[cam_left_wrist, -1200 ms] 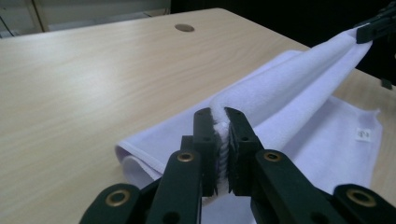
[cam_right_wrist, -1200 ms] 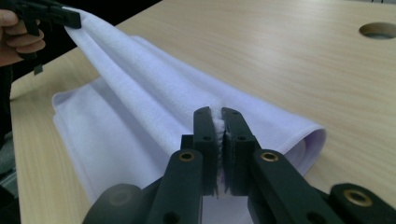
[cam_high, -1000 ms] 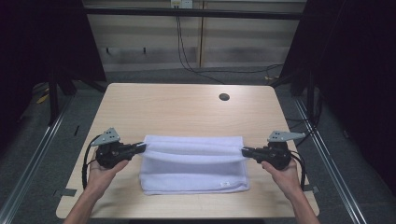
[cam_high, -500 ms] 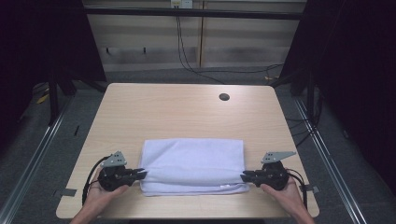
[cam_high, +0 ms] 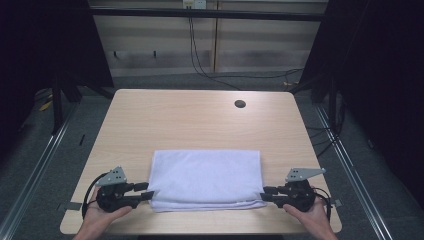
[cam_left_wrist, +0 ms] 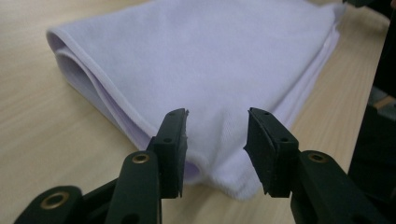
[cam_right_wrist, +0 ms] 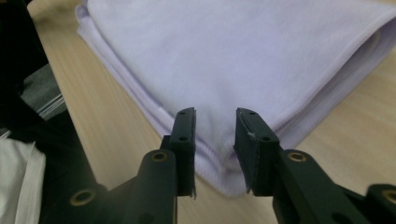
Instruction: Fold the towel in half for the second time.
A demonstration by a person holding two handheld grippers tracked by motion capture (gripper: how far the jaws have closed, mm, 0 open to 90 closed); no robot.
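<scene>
The folded white cloth towel [cam_high: 206,179] was laid at the lower middle of the light wooden table [cam_high: 200,120], its long side running left to right. The left gripper [cam_high: 148,190] and right gripper [cam_high: 263,193] had just been opened, their fingers loose around the two near corners.

I count one folded white towel [cam_high: 206,177] lying between my two tongs, its near corners at their tips. My left tongs [cam_high: 145,193] make one, my right tongs [cam_high: 266,193] the second. One wooden table [cam_high: 200,120], with one round hole [cam_high: 240,104] far beyond them.
</scene>
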